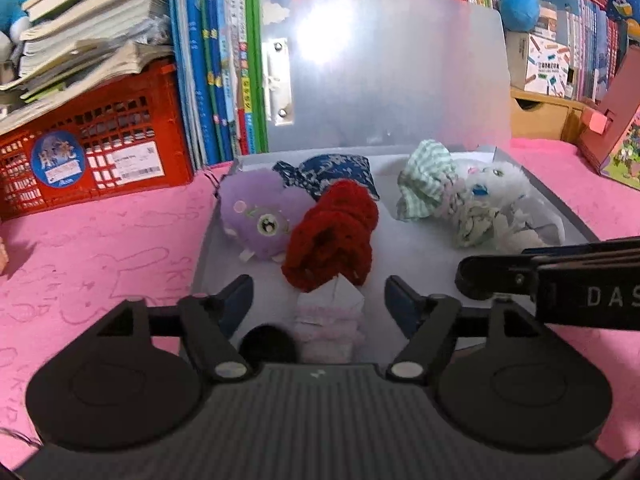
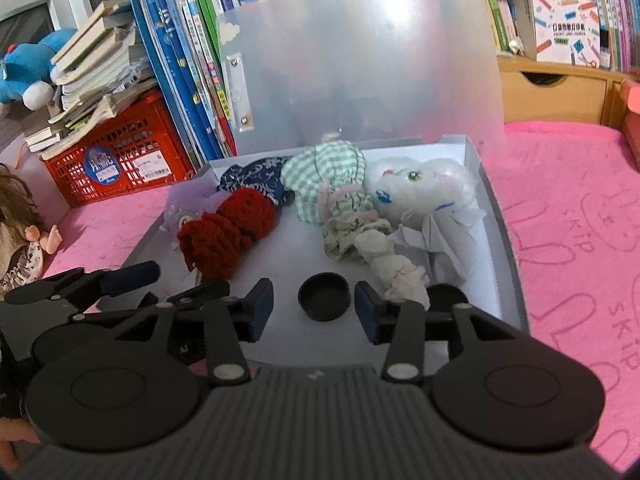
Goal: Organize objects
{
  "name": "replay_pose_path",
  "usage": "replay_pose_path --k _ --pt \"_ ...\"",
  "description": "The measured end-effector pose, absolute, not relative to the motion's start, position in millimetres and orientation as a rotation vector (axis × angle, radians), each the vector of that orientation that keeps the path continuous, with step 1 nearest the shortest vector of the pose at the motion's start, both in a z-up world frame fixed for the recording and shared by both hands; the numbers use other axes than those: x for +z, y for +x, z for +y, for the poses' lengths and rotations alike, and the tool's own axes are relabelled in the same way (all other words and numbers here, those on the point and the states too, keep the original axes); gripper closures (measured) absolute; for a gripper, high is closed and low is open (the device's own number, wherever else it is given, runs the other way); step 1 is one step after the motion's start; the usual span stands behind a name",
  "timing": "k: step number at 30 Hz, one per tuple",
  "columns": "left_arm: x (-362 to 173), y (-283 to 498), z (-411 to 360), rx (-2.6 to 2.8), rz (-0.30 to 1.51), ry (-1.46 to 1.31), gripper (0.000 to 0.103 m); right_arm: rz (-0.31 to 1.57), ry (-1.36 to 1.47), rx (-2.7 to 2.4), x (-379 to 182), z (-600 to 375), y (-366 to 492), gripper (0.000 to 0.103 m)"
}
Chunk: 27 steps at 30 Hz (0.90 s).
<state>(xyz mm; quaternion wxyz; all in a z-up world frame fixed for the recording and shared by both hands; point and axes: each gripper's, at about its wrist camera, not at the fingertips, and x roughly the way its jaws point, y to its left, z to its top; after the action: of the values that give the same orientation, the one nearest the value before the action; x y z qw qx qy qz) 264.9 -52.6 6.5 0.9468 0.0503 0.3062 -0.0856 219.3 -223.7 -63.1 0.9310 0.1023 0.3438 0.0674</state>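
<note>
A shallow white box (image 1: 412, 248) (image 2: 493, 208) lies on the pink cloth, its frosted lid (image 1: 400, 80) (image 2: 360, 60) standing upright behind it. Inside lie a purple plush (image 1: 260, 216), a blue patterned pouch (image 1: 336, 172), a red crocheted piece (image 1: 332, 236) (image 2: 228, 232), a green checked cloth (image 1: 424, 176) (image 2: 324, 176) and a white plush cat (image 1: 496, 184) (image 2: 420, 184). My left gripper (image 1: 320, 300) is open over the box's near edge, with a pale pink knit piece (image 1: 328, 332) and a black cap (image 1: 268, 344) lying between its fingers, untouched. My right gripper (image 2: 314, 310) is open around a black round cap (image 2: 324, 296), pads apart from it.
A red crate (image 1: 92, 156) (image 2: 120, 152) under stacked books and upright books (image 1: 216, 60) stand behind the box at left. A doll (image 2: 24, 240) lies far left. Wooden drawers (image 2: 552, 96) and a pink carton (image 1: 612, 120) are at right. Crumpled paper (image 2: 444, 240) sits in the box.
</note>
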Motion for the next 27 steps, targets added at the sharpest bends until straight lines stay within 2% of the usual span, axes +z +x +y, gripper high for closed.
replay_pose_path --k 8,17,19,27 --pt "15.1 256.2 -50.1 -0.161 0.601 0.107 0.016 0.679 0.192 0.121 -56.4 -224.7 211.3 0.034" --pt "18.8 252.4 -43.2 -0.133 0.603 0.06 0.007 0.658 0.172 0.095 -51.2 -226.0 205.4 0.02" --pt "19.5 251.2 -41.4 -0.129 0.604 0.049 0.006 0.656 0.173 0.086 -50.8 -226.3 204.4 0.016" --pt "24.8 239.1 -36.9 -0.129 0.605 0.029 0.005 0.641 0.147 0.074 -48.0 -225.0 192.7 0.013"
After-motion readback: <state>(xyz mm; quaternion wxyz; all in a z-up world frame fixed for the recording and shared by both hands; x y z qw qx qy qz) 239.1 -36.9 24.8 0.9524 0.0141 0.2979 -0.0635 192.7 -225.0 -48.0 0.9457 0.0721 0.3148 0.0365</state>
